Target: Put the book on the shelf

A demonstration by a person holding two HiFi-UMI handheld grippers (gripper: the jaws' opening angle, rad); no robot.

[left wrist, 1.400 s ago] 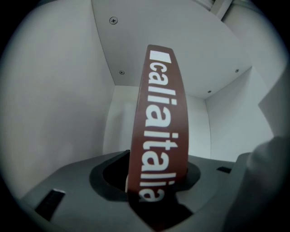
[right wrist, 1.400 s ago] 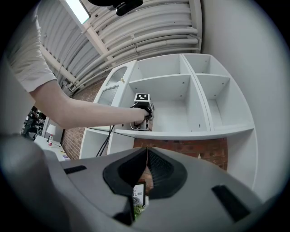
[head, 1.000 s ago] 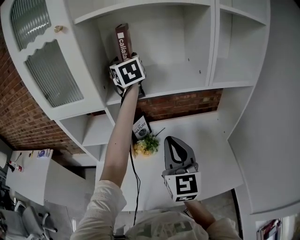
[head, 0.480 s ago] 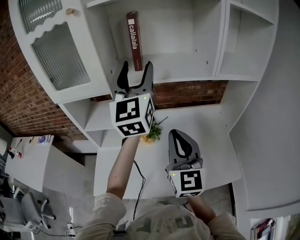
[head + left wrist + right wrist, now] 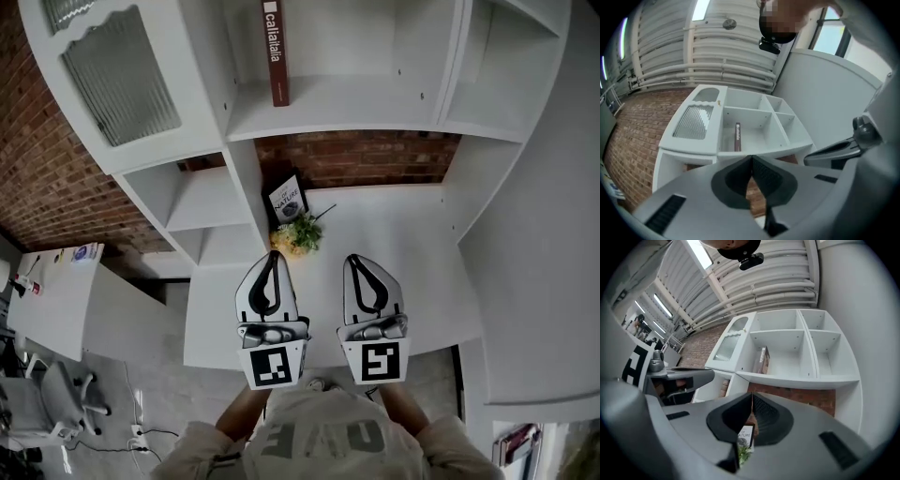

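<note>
**Task item.** The book [image 5: 274, 52] stands upright on the shelf [image 5: 328, 117], spine outward, toward the left end of the middle compartment. It is to the right of the ribbed-glass cabinet door [image 5: 122, 80]. The left gripper view shows a gap between the book [image 5: 737, 137] and the compartment's left wall, and nothing props it on the right. Placement is judged complete.

**Left tool.** The left tool [image 5: 272, 262] is over the near part of the desk [image 5: 394, 234], well apart from the book. Its jaws have just been closing and now lie pressed together with nothing between them, as its own view [image 5: 751, 160] confirms.

**Desk items.** A small printed card [image 5: 287, 199] and a sprig of flowers [image 5: 298, 234] sit on the desk under the shelf, roughly below the book.

**Right tool.** The right tool [image 5: 354, 262] is level with the left one. Its jaws are pressed together and empty [image 5: 751, 398].

**Hazards.**
1. Toppling. The book is free-standing, so a knock to the unit or the desk could tip it sideways, or forward off the shelf edge.
2. Secondary damage. A forward fall would probably land on the card and flowers.
3. Re-approach. Any attempt to straighten the book with closed jaws would push it, not grip it. The jaws should be spread before contact.
4. Tool contact. The two tools are near each other, and careless lowering could bring them together.
</note>
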